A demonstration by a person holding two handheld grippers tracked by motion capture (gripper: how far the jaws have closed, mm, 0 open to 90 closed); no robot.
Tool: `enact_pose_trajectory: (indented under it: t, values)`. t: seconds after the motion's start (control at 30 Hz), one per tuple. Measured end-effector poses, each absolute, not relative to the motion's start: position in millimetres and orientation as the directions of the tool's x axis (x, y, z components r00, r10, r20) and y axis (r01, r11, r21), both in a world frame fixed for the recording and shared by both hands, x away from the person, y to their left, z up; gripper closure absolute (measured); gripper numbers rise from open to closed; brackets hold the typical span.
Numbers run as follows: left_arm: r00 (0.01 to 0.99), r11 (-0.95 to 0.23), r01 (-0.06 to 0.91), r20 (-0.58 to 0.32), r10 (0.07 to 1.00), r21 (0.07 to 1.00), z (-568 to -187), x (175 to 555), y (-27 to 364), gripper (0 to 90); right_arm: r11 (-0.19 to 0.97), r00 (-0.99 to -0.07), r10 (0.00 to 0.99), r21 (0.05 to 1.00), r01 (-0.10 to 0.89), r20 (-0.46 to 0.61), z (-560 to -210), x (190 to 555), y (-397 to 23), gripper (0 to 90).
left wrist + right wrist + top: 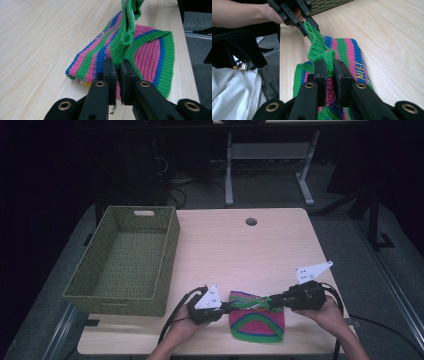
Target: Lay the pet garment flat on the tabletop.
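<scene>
Near edge of the counter (210,340) first: the forearms are cut off by the bottom of the high view, and a white cloth and dark trousers crowd one corner of the right gripper view. The left tongs (119,71) are clenched on the green ribbed hem, the right tongs (330,65) clamped on that same hem. Between them lies the striped knit piece (257,316), pink, green and blue, yellow lettering perhaps reading "MIKI". Farther left, well apart, sits the woven green basket (170,227).
</scene>
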State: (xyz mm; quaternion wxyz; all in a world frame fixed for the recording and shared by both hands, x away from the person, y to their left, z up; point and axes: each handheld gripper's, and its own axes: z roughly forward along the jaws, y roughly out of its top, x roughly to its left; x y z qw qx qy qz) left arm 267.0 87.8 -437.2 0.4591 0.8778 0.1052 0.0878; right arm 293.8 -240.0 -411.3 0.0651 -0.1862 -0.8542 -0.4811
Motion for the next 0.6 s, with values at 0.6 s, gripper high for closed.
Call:
enact_pose_trajectory:
  t: [0.6]
  values:
    - [0.961, -0.573, 0.115, 0.054, 0.27, 0.812, -419.2, 259.0, 101.4, 85.8, 0.5, -0.939, 0.224, 0.795, 0.342, 0.262, -403.6, 290.2, -222.2, 81.1]
